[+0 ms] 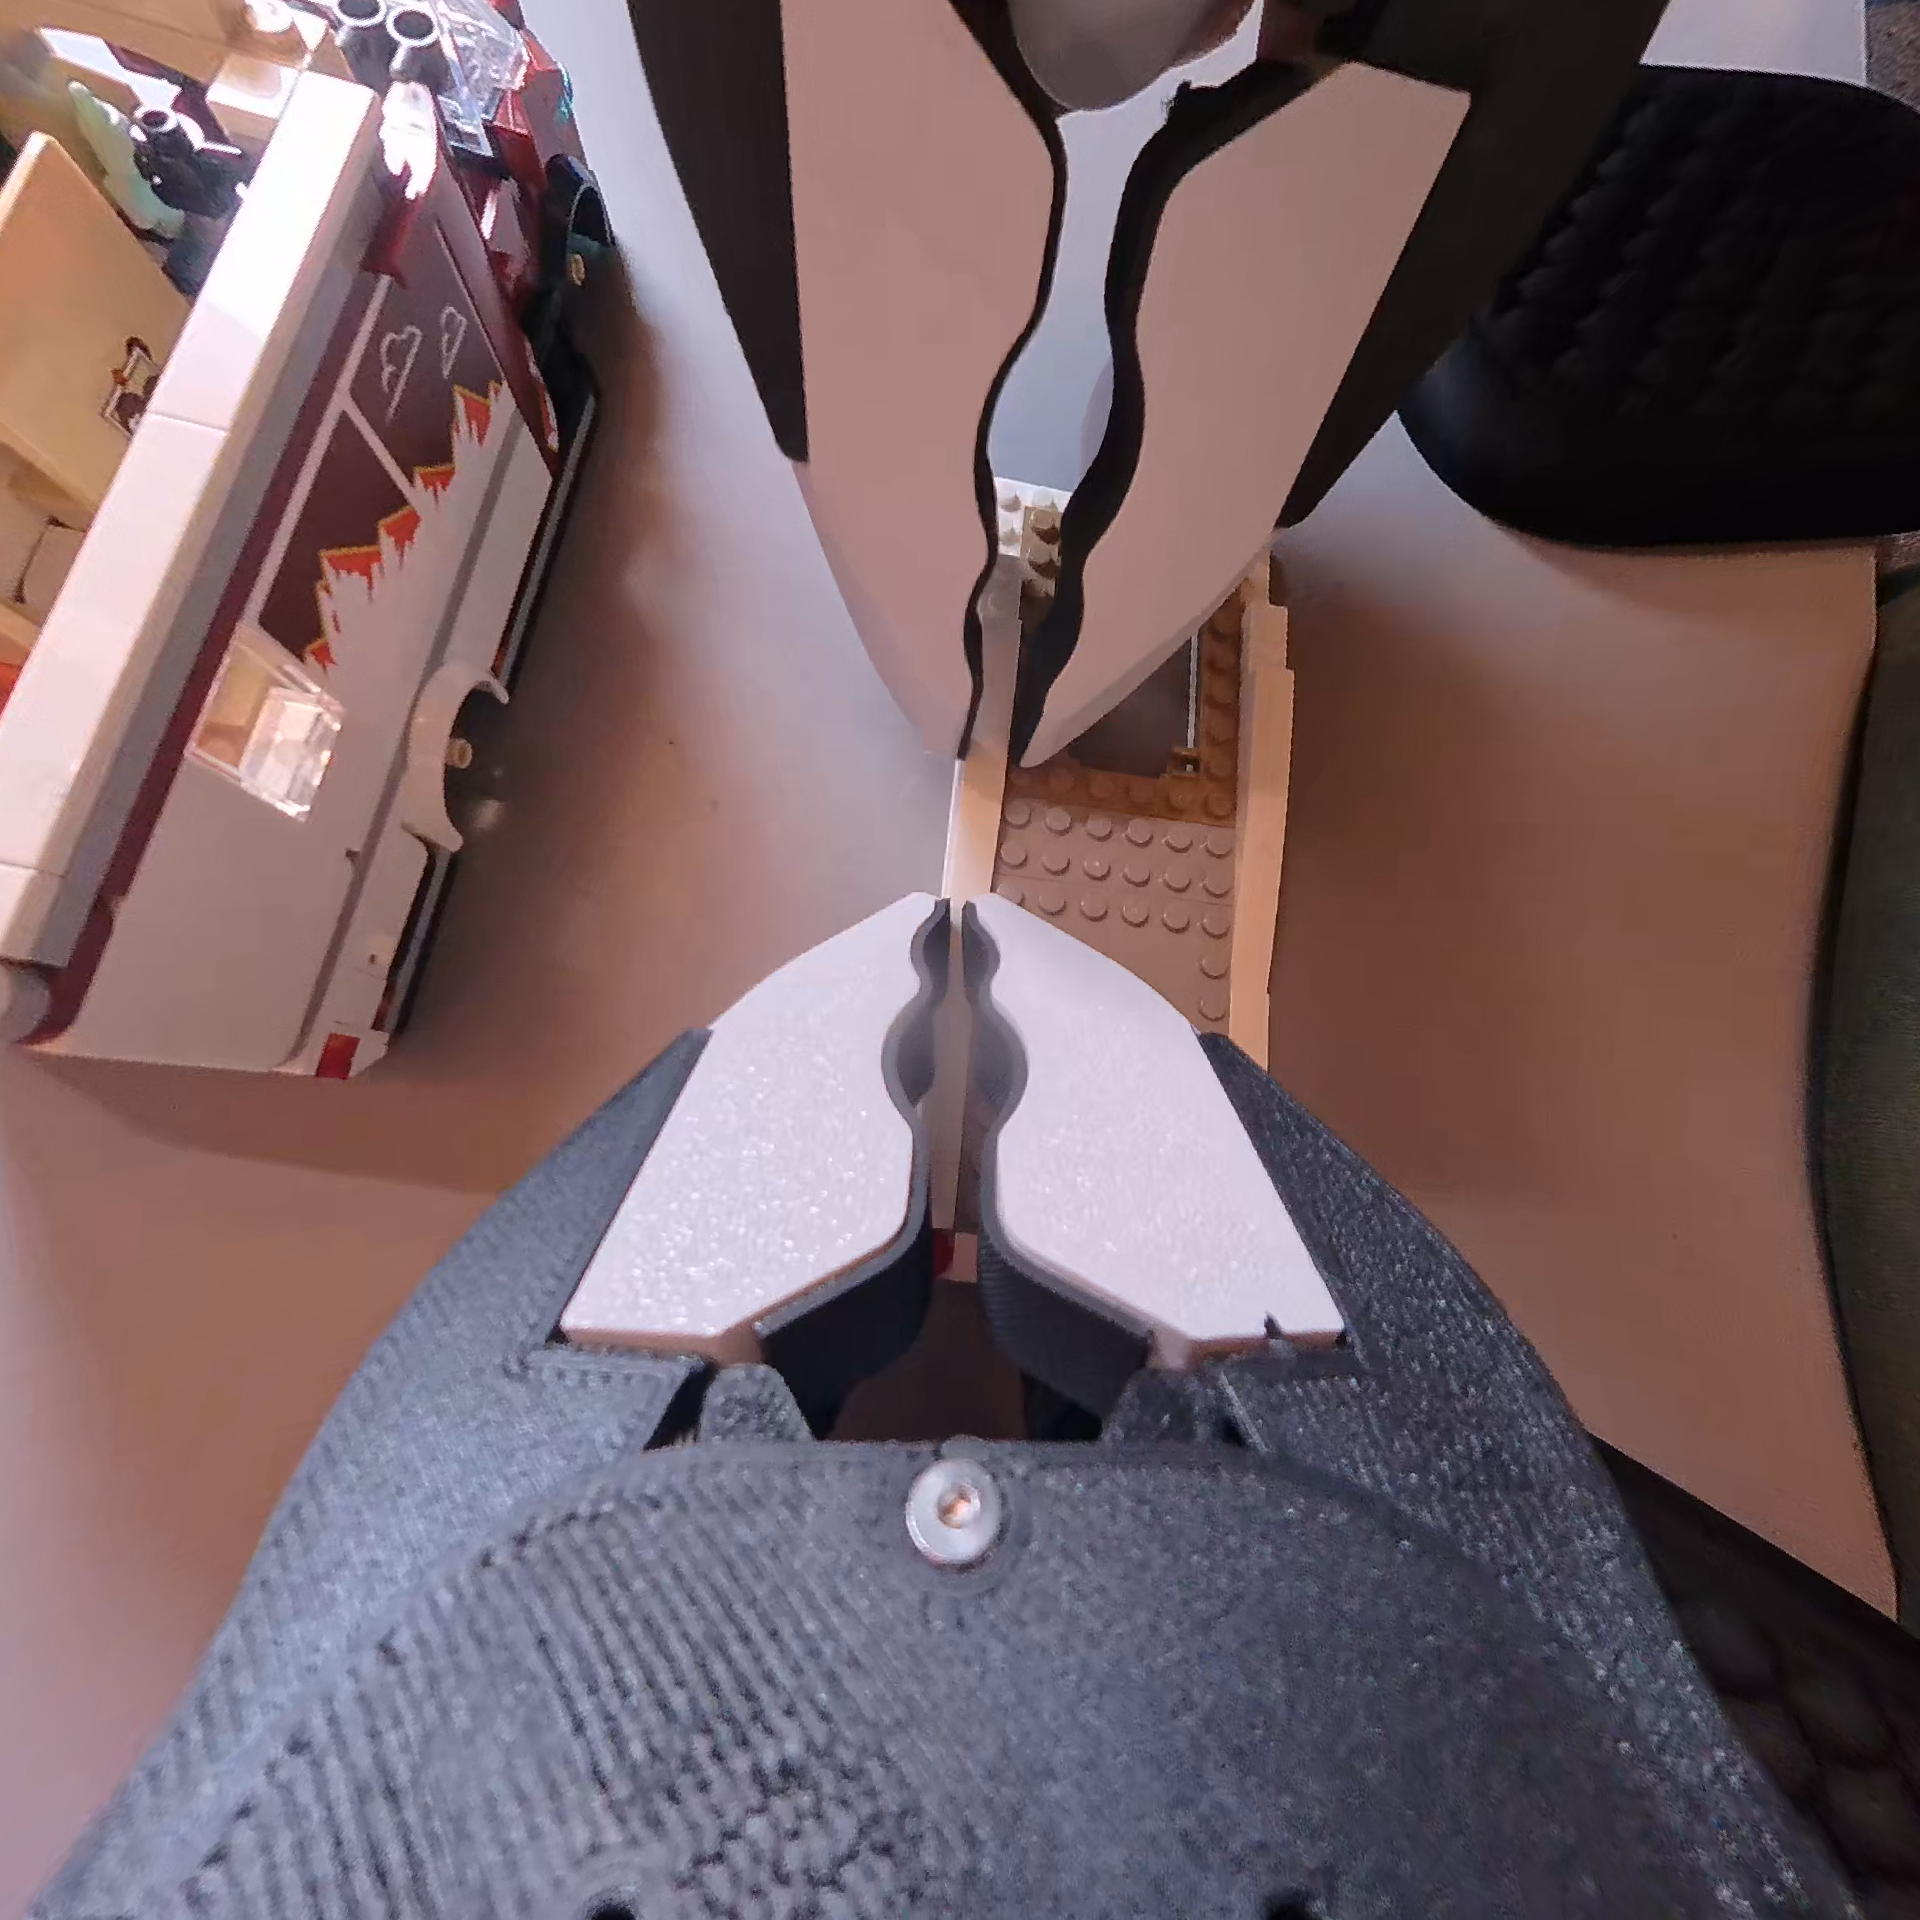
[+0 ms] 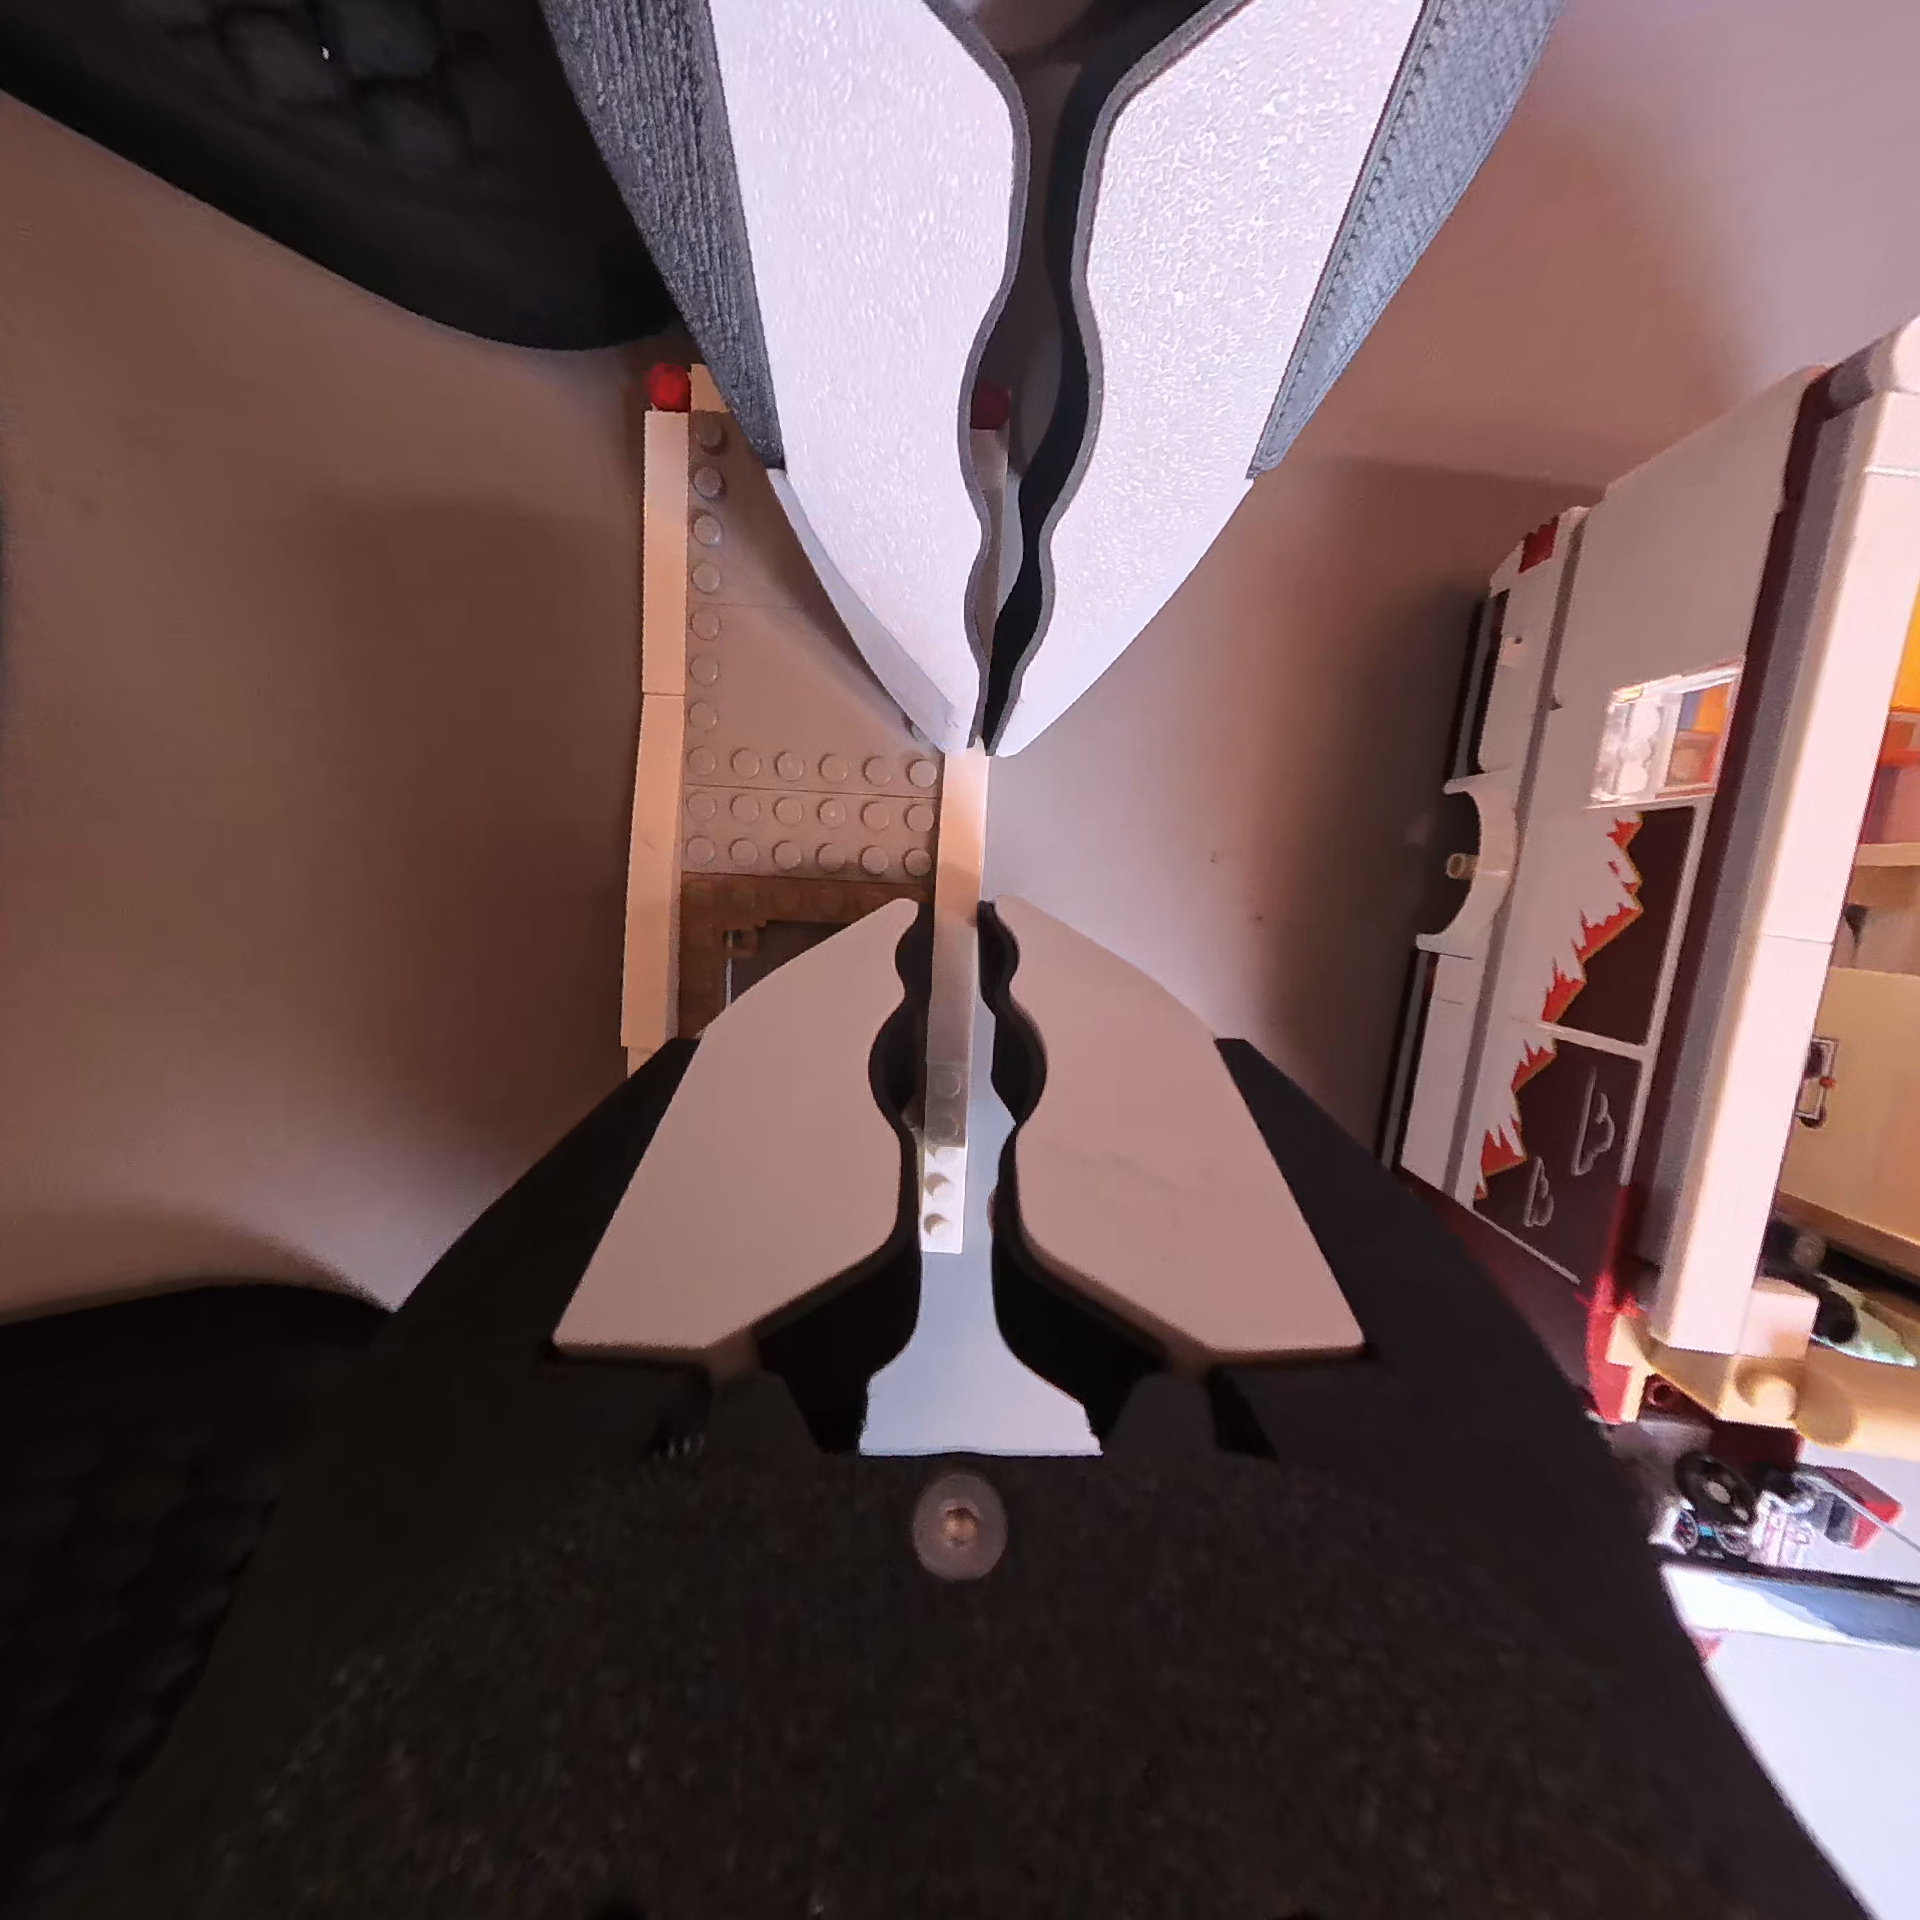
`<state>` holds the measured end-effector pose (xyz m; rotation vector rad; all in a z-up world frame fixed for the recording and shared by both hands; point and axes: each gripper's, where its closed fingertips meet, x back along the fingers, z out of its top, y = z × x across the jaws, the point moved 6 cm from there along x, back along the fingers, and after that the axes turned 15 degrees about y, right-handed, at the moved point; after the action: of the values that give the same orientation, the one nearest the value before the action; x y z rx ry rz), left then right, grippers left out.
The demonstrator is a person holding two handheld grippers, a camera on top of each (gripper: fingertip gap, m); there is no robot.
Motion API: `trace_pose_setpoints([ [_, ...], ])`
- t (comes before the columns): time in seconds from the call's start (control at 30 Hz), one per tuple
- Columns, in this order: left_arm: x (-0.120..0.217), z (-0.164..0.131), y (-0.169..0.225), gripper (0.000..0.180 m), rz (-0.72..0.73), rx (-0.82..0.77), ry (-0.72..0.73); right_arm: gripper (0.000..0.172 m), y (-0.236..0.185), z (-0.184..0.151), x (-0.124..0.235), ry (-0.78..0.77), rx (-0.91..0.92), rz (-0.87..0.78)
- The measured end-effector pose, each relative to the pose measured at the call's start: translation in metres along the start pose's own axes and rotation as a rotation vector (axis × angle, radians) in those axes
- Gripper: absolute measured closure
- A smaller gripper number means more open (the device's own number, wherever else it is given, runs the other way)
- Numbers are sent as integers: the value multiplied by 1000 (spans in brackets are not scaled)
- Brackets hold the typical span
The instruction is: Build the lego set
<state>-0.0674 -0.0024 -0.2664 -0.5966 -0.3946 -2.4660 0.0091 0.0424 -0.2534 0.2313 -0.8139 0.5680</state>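
Left gripper (image 1: 956,914) and right gripper (image 2: 951,909) each clamp, nearly closed, the white side wall (image 2: 961,821) of a studded brick assembly (image 1: 1122,883) on the bench (image 1: 675,727); brick vehicle (image 1: 312,623) nearby.

bare surface (image 2: 1195,810) lies open between the studded brick panel (image 2: 800,821) and the brick vehicle (image 2: 1621,935); the two tongs crowd the panel's white edge wall (image 2: 961,821) from both ends.

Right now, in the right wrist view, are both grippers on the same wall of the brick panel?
Yes: the right gripper and left gripper close on the panel's white side wall from opposite ends.
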Motion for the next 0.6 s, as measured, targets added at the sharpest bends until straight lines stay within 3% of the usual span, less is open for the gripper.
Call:
trace_pose_setpoints([
  [0.27, -1, 0, 1, 177, -10, -6, 0, 165, 1, 1, -1, -41, -3, 7],
  [0.6, 23, -8, 20, 118, -77, -110, -140, 165, 1, 6, -4, -137, -3, 38],
])
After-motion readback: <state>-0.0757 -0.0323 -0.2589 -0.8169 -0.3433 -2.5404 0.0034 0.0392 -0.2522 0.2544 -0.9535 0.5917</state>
